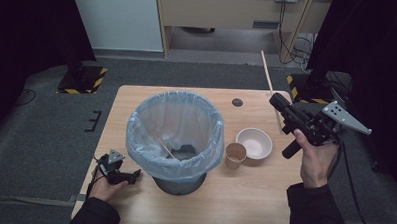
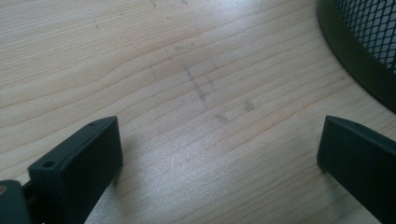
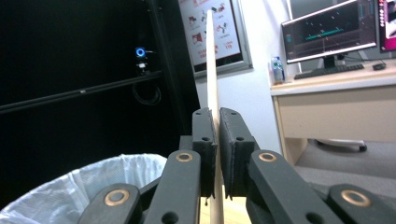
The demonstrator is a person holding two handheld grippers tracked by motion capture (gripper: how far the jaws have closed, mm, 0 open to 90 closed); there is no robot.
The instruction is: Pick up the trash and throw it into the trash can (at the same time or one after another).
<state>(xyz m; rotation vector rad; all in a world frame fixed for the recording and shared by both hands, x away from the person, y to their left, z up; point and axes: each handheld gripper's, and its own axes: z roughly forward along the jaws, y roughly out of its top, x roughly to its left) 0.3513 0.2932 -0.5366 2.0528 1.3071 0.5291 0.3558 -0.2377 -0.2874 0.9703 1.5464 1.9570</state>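
Grey carpet point(image 1: 40, 131) is seen around the wooden table point(image 1: 243, 203). A pale wall panel point(image 1: 117, 16) is set behind it. Monitors point(image 3: 329, 30) are placed on a light desk point(image 3: 336, 109).

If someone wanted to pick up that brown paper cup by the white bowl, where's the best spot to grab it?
Probably the paper cup is best taken across its side wall, a little below the rim, coming from the near side. It stands upright with its mouth open, the lined trash bin crowds its left and the white bowl sits close on its right, so front access looks freest.
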